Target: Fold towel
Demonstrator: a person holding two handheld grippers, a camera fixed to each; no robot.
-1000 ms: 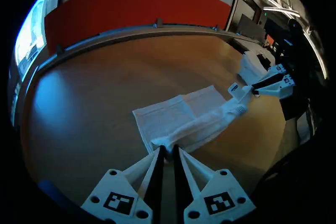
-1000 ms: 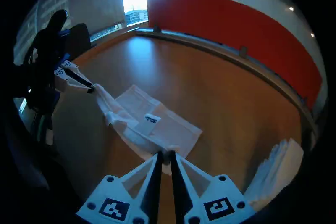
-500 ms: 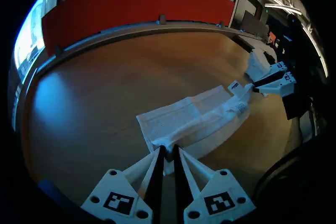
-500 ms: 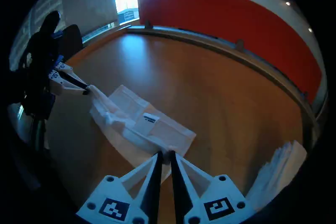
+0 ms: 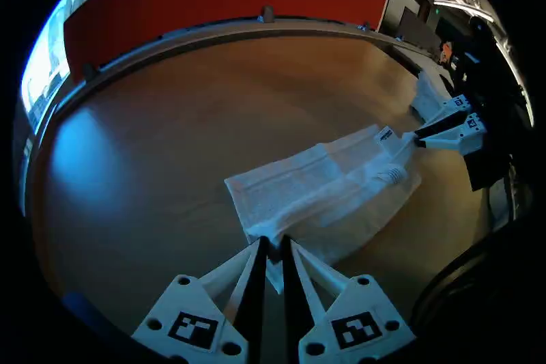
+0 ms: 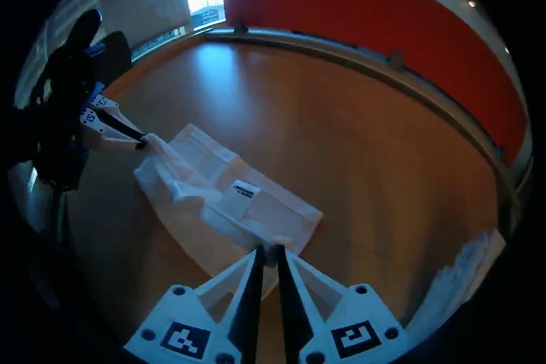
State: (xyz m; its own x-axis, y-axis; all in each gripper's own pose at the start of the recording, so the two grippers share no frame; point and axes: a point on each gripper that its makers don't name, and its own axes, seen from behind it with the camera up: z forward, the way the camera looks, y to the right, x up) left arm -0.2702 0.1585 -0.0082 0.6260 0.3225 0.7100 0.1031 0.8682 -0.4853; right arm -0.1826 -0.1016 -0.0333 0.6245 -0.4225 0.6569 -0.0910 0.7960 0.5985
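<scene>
On wooden table point(image 5: 170, 132), white towel point(image 5: 321, 183) stretched lengthwise, long axis running between left gripper point(image 5: 273, 246) and right gripper point(image 6: 267, 253). Both sets of jaws pressed together on opposite end corners, near edge raised and sagging, probably to carry that edge over evenly.

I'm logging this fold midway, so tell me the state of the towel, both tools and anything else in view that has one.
towel: partly doubled over and rumpled, near edge pinched at both ends, the rest lying on the table.
left tool: shut on one corner of the towel.
right tool: shut on the other corner of the towel.
pile of white cloths: stacked at the table's edge, untouched.
</scene>
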